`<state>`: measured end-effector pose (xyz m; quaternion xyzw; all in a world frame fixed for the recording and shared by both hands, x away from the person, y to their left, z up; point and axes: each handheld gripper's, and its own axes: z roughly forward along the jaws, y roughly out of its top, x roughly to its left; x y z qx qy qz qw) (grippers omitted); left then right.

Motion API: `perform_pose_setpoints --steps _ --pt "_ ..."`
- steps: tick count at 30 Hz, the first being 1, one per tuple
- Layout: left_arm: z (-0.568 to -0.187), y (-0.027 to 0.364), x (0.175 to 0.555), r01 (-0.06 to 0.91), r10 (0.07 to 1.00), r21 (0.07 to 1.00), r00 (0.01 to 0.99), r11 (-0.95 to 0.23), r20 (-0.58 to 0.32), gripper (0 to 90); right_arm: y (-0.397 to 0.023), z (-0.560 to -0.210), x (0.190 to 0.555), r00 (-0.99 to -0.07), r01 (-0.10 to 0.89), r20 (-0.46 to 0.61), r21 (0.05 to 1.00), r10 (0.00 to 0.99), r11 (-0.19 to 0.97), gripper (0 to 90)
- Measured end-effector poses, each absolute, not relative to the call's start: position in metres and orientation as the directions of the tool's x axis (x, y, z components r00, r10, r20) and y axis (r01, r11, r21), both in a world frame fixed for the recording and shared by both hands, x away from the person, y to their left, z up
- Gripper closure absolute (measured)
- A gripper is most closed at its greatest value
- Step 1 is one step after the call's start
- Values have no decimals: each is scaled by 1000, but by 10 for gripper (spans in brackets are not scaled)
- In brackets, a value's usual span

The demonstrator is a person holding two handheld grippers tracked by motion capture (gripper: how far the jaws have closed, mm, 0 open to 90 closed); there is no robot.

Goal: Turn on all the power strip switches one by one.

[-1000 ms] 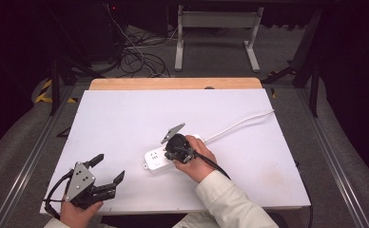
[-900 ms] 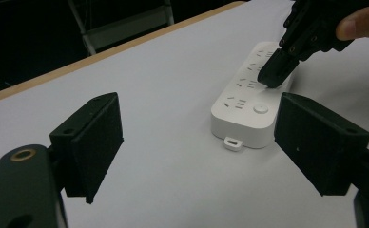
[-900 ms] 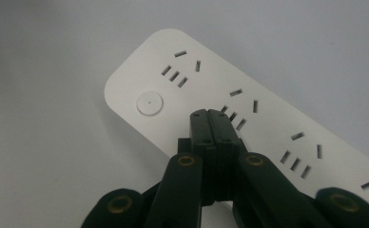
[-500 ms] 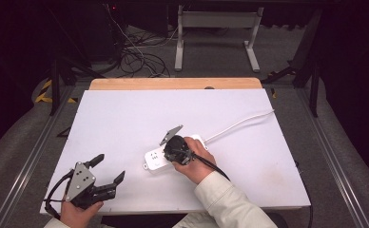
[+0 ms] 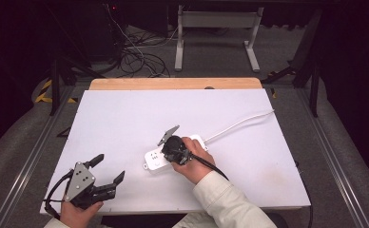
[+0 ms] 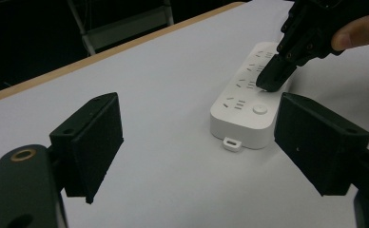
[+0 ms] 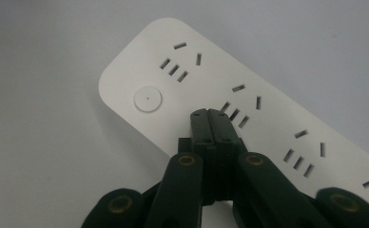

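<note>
A: Power strip (image 5: 173, 154), white, is the landmark here. From the high view it lies on the white table (image 5: 125, 123), toward the near side and a bit right of middle, with its white cord (image 5: 239, 124) running away from its far end toward the table's right edge.

B: And the grippers, relative to the strip?

A: The right gripper (image 5: 169, 148) is directly over the strip, held by the person's right hand (image 5: 192, 159) in a pale sleeve (image 5: 225, 204). The left gripper (image 5: 107, 171) sits well apart from the strip, near the table's front left corner, jaws spread wide with nothing between them.

B: The room?

A: Beyond the strip the table ends in a wooden strip (image 5: 173, 83). Past that: grey floor, a tangle of black cables (image 5: 140, 57), and white metal legs (image 5: 216, 33) of some frame. All dark around.

B: The left gripper view?

A: The strip (image 6: 249, 97) lies ahead between the two spread black jaws, a round button near its closest end and a small tab below. The right gripper (image 6: 273, 78) comes down from above, tip on or just above the strip's top; I cannot tell which.

B: The right gripper view?

A: Jaws pressed together, empty, the right gripper (image 7: 210, 116) pointing at the strip (image 7: 277, 114) just beside the round button (image 7: 147, 99), near the second group of socket slots.

B: Any brand or writing?

A: None I can read; just slots and a plain button.
</note>
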<state>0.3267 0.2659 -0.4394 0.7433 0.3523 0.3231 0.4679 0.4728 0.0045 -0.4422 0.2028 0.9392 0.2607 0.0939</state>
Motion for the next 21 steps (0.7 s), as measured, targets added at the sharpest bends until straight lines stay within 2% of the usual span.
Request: perform_pose_setpoints --steps 4,8,21 --pt "-439 266 327 221 825 924 545 -312 148 169 2 -438 473 -905 321 -65 543 420 776 900" --pt "-439 267 327 221 827 925 543 -308 146 169 0 -417 465 -923 253 -69 633 378 732 900" --pt "-439 266 327 221 827 924 543 -311 148 169 -1 -406 463 -923 256 -61 641 380 723 900"
